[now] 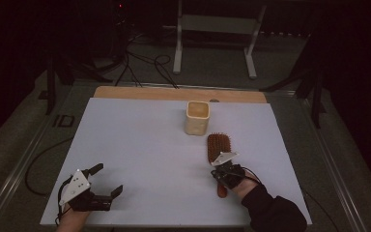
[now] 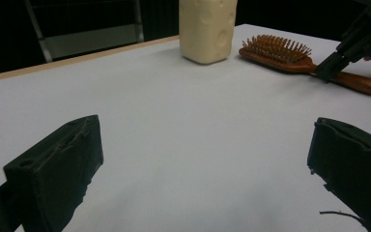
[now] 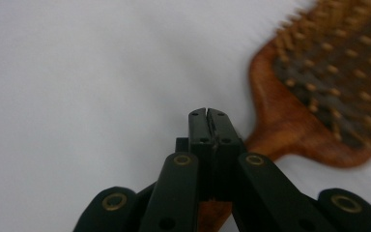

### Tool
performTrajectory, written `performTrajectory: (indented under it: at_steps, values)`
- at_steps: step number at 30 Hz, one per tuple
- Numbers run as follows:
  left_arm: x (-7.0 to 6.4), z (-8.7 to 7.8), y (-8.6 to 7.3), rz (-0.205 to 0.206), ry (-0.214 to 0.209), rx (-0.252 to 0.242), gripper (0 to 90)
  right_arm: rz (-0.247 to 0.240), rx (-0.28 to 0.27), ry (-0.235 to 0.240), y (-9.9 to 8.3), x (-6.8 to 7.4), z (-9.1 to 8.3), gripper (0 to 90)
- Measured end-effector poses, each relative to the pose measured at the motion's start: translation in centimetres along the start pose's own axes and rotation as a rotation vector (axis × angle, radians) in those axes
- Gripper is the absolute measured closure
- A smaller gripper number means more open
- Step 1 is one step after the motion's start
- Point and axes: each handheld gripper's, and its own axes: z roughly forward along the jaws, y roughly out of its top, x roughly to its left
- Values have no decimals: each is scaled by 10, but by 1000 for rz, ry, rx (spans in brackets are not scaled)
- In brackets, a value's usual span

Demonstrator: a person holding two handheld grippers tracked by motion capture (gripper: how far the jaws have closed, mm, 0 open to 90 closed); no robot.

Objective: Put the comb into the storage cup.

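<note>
Forearms are brought in from the near edge of the white table (image 1: 140,145) in the high view, one at each bottom corner. The left gripper (image 1: 107,180) is held low over the near left part of the table, its grey plate turned upward and its jaws spread wide apart with nothing between them; in the left gripper view only bare table surface is seen between the two black jaws. The hand behind it is cut off by the lower edge of the picture.

The right gripper (image 1: 221,163) is held by a hand in a dark sleeve (image 1: 270,210) (angled in from the lower right) and is set directly above the handle of the wooden hairbrush (image 1: 219,147). Its jaws are seen pressed together in the right gripper view, with the brush handle passing beneath them rather than between them; whether the tips are touching the wood cannot be told.

The hairbrush is laid flat, bristles up, on the right half of the table, its handle pointed toward the person. Just beyond its head, a cream-coloured square cup (image 1: 197,117) is stood upright, close to the brush but apart from it.
</note>
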Motion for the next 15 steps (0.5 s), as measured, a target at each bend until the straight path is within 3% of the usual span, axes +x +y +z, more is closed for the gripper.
performTrajectory:
  at_steps: [15]
  values:
    - [0, 1, 0, 7, 2, 9, 0, 59, -6, -51, -26, -27, -19, 900]
